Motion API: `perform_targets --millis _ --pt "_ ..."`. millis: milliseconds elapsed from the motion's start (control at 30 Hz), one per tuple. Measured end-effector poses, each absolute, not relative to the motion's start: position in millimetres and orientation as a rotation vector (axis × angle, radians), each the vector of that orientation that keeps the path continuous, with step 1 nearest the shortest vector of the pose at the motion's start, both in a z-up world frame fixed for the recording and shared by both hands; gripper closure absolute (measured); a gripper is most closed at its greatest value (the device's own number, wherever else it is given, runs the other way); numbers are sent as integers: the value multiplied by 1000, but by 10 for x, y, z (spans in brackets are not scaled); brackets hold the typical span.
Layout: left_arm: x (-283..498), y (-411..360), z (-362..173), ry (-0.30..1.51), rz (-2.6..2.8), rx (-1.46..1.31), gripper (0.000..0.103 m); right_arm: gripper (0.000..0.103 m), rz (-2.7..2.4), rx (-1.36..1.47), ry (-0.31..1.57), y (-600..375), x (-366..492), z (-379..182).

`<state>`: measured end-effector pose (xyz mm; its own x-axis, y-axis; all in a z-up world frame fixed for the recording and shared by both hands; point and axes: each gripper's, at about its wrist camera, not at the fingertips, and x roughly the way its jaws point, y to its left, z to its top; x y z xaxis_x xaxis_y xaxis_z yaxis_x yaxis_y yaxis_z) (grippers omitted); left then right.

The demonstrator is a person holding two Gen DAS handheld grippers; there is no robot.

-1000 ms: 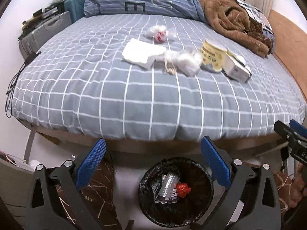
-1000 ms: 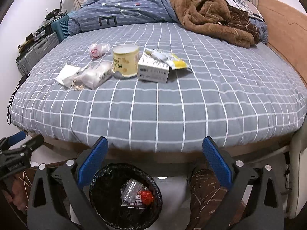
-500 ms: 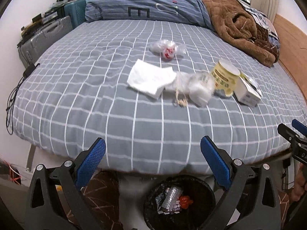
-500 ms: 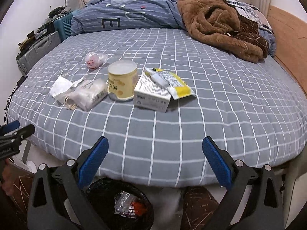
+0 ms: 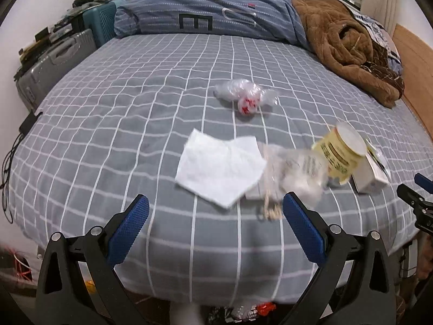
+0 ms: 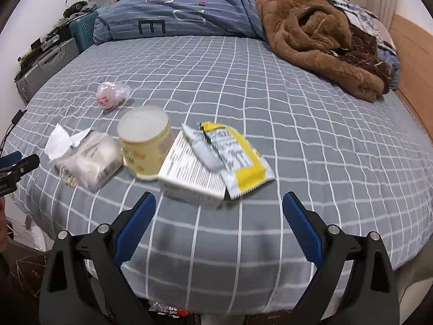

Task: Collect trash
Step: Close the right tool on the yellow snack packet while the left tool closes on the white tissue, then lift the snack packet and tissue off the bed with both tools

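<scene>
Trash lies on a grey checked bed. In the left wrist view a white tissue [image 5: 220, 170] sits just ahead of my open left gripper [image 5: 216, 230], with a clear plastic bag [image 5: 295, 176], a yellow cup [image 5: 339, 155] and a crumpled red-and-white wrapper [image 5: 247, 98] beyond. My right gripper [image 6: 219, 228] is open over the bed's near edge, close to a white carton [image 6: 189, 174] with a yellow-and-white packet [image 6: 232, 155] on it. The yellow cup [image 6: 144, 142], plastic bag [image 6: 90, 161] and crumpled wrapper [image 6: 109, 97] lie to its left. A sliver of the bin's contents [image 5: 243, 311] shows below.
A blue striped duvet [image 5: 211, 16] and a brown fleece blanket [image 6: 316, 38] are heaped at the far side of the bed. Suitcases [image 5: 54, 62] stand against the left wall. A wooden headboard [image 6: 414, 67] runs along the right. The other gripper's tip [image 5: 416, 197] shows at the edge.
Both grippers have risen and moved forward from above the black bin to over the bed's near edge. The trash looms larger and the bin has slid nearly out of view.
</scene>
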<state>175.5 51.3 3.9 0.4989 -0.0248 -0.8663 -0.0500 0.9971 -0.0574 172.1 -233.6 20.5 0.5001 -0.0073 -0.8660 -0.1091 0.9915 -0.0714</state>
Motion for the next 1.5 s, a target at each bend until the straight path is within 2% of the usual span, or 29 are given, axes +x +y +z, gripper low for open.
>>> perform_targets --millis 333,567,633,700,867,900,967,1067,1133,1167,1233,1333,1400,1433,1467,1500 --pt "2189 525 -221 1096 -3 -89 6 20 119 -67 1129 -2484 2261 -28" --pt "2380 547 -351 1129 -2 -95 11 34 175 -18 1183 -2518 2493 -156" --pt "2415 542 -365 1135 -10 -95 20 38 195 4 1191 -2524 2534 -174" --pt "2439 539 -371 1135 -20 -99 24 43 209 17 1196 -2526 2563 -185" --pt "2491 529 -437 1169 -40 -118 39 63 236 31 1205 -2510 2593 -180" --pt "2495 530 -445 1173 -41 -119 44 66 244 41 1209 -2510 2598 -175" --pt "2506 528 -471 1188 -38 -111 56 81 254 53 1213 -2510 2600 -172" --pt "2517 538 -487 1199 -25 -107 69 94 263 63 1220 -2505 2608 -171" --pt "2522 542 -496 1208 -20 -97 83 98 260 57 1221 -2498 2607 -169" --pt "2522 542 -498 1210 -21 -94 85 100 259 54 1220 -2494 2604 -167" --pt "2521 534 -499 1213 -23 -88 93 101 251 47 1218 -2495 2594 -164" --pt "2495 554 -471 1205 -16 -88 95 101 240 35 1218 -2511 2577 -148" --pt "2479 570 -449 1199 -13 -90 95 98 231 24 1214 -2525 2566 -130" --pt "2472 571 -440 1197 -13 -87 96 93 216 27 1216 -2550 2571 -126" --pt "2466 573 -434 1196 -12 -84 96 75 203 43 1218 -2594 2581 -121" --pt "2464 571 -432 1196 -10 -81 96 65 189 57 1209 -2637 2586 -107"
